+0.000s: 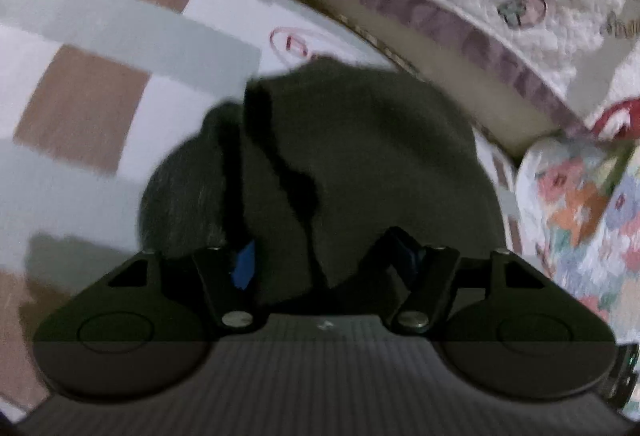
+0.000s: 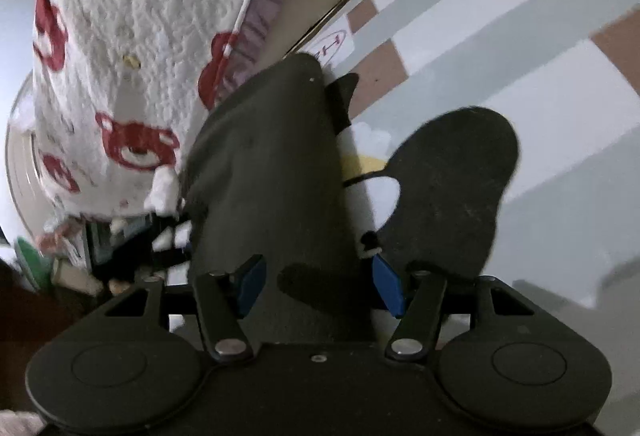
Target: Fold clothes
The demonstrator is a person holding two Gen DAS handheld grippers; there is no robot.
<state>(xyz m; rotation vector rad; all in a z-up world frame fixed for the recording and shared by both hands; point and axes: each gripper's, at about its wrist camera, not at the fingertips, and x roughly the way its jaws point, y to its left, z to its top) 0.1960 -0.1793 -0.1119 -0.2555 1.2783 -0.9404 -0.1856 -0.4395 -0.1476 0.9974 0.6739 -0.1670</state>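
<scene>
A dark grey garment (image 1: 360, 139) hangs bunched in front of my left gripper (image 1: 328, 264), above a checked mat (image 1: 80, 107). The blue pads (image 1: 244, 264) stand apart with cloth draped between and over them; a grip is not clear. In the right wrist view the same dark garment (image 2: 272, 163) runs up between the blue pads (image 2: 386, 288) of my right gripper (image 2: 318, 286), which stand wide apart. A white, yellow and black print (image 2: 368, 171) shows on its edge. A dark flap (image 2: 452, 175) lies right of it.
A white quilt with red bear prints (image 2: 120, 75) and a purple border (image 1: 400, 7) lies along the mat's edge. A floral patchwork cushion (image 1: 580, 203) sits at the right of the left view. Clutter (image 2: 100, 236) lies low left in the right view.
</scene>
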